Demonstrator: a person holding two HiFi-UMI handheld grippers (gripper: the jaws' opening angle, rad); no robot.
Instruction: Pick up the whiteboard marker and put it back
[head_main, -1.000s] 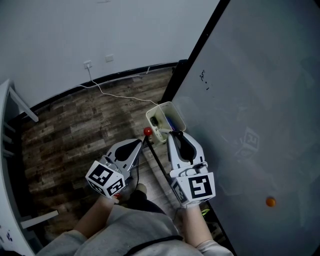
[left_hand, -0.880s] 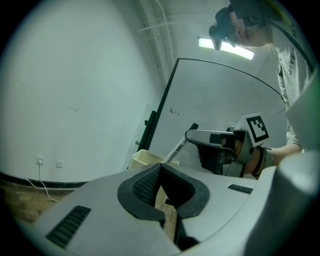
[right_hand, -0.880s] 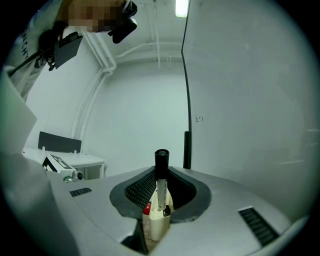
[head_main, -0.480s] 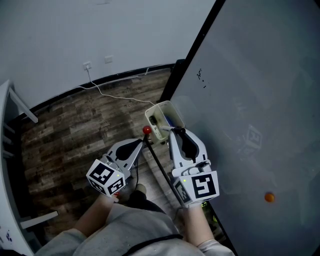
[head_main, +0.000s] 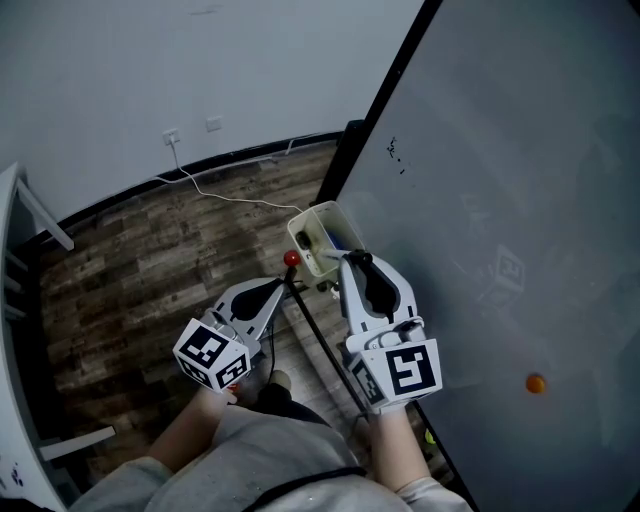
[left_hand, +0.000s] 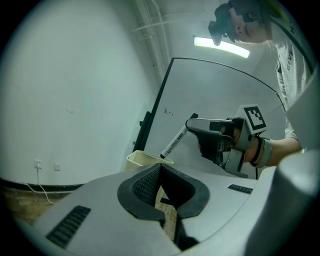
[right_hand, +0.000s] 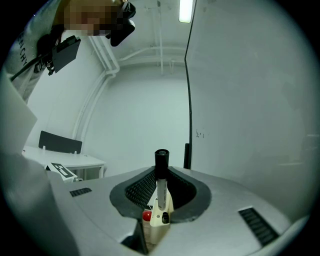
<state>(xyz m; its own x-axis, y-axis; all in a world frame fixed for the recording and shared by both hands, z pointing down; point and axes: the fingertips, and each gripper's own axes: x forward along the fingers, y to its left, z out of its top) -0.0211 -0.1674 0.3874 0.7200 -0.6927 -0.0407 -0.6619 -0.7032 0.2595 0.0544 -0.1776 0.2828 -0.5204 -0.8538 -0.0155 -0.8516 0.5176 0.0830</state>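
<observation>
My right gripper (head_main: 352, 263) is shut on the whiteboard marker (head_main: 333, 259), a white barrel with a black cap (right_hand: 161, 159). In the right gripper view the marker (right_hand: 161, 187) stands upright between the jaws, right above the cream holder (right_hand: 159, 221). That holder (head_main: 320, 232) hangs at the whiteboard's (head_main: 500, 200) lower edge. From the left gripper view the marker (left_hand: 175, 142) slants down toward the holder (left_hand: 145, 159), its tip just over the rim. My left gripper (head_main: 283, 288) hangs shut and holds nothing, to the left of the holder.
A red knob (head_main: 292, 258) sits beside the holder on the black stand rail (head_main: 325, 345). An orange magnet (head_main: 536, 383) sticks to the board. A white cable (head_main: 230, 190) crosses the wooden floor from a wall socket (head_main: 170, 135). White furniture (head_main: 20, 300) lines the left edge.
Almost nothing differs: my right gripper with the marker has drifted slightly rightward by the holder. The left gripper has not moved.
</observation>
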